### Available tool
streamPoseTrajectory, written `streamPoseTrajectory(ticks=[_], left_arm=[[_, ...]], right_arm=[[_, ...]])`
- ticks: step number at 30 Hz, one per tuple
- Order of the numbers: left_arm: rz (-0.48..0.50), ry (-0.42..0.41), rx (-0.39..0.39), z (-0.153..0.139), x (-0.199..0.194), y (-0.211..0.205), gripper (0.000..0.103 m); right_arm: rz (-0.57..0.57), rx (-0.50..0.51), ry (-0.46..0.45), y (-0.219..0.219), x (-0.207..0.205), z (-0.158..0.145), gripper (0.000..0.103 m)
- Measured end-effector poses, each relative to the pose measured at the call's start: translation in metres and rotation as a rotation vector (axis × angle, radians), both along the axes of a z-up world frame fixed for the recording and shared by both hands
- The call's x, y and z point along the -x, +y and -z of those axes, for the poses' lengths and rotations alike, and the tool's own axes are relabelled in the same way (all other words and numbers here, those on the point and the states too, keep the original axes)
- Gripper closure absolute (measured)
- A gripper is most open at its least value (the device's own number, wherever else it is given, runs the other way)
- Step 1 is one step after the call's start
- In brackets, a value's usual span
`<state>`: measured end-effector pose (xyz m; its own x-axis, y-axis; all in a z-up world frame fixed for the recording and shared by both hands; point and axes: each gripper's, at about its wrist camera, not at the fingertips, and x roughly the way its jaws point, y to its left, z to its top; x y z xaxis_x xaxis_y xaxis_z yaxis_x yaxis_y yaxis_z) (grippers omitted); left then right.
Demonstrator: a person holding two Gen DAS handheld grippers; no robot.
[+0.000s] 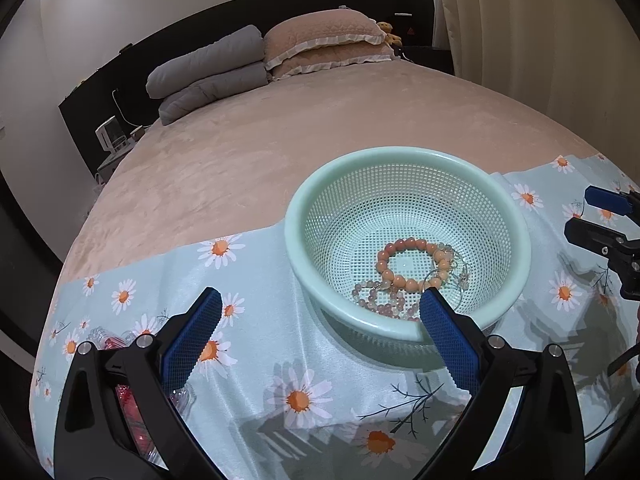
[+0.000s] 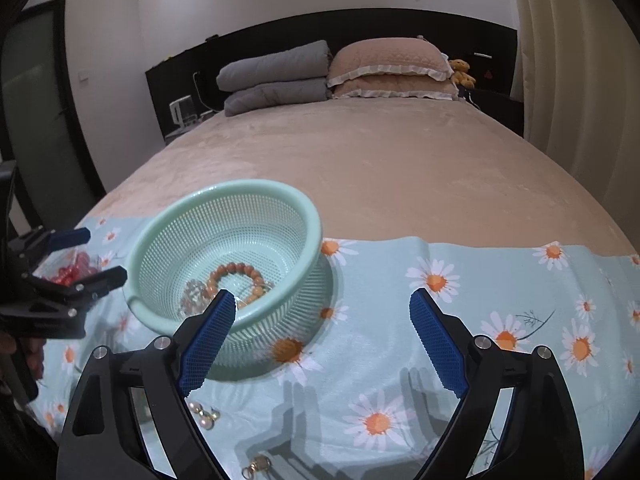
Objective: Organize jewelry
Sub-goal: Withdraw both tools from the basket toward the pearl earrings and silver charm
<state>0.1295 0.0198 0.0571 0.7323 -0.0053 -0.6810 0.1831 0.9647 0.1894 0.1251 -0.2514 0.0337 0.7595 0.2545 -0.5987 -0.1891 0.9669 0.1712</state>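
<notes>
A mint-green mesh basket (image 1: 404,164) (image 2: 172,216) stands on a daisy-print cloth (image 1: 260,272) (image 2: 480,280). In it lie an orange bead bracelet (image 1: 412,264) (image 2: 240,274), a pale pink bead bracelet (image 1: 380,300) and a thin silver chain (image 1: 460,268). My left gripper (image 1: 320,304) (image 2: 96,256) is open and empty in front of the basket. My right gripper (image 2: 324,308) (image 1: 580,208) is open and empty to the basket's right. Pearl earrings (image 2: 206,414) and gold earrings (image 2: 256,466) lie on the cloth near the right gripper. A clear box of red beads (image 1: 128,400) (image 2: 76,268) sits at the left.
The cloth covers the near end of a tan bed (image 1: 320,128). Grey pillows (image 1: 208,72) and pink pillows (image 1: 328,40) lie at the dark headboard. A curtain (image 2: 568,80) hangs at the right. A nightstand with a white appliance (image 1: 110,136) is at the left.
</notes>
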Motion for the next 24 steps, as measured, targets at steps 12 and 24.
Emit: streamPoseTrajectory(ticks=[12,24], left_arm=[[-0.005,0.057,0.138,0.006,0.021,0.021,0.006],[0.114,0.068,0.082,0.036,0.037,-0.02,0.006]], right_arm=[[-0.096,0.017,-0.044,-0.011,0.048,0.026,0.018],[-0.267,0.117,0.057,0.011,0.065,0.07,0.024]])
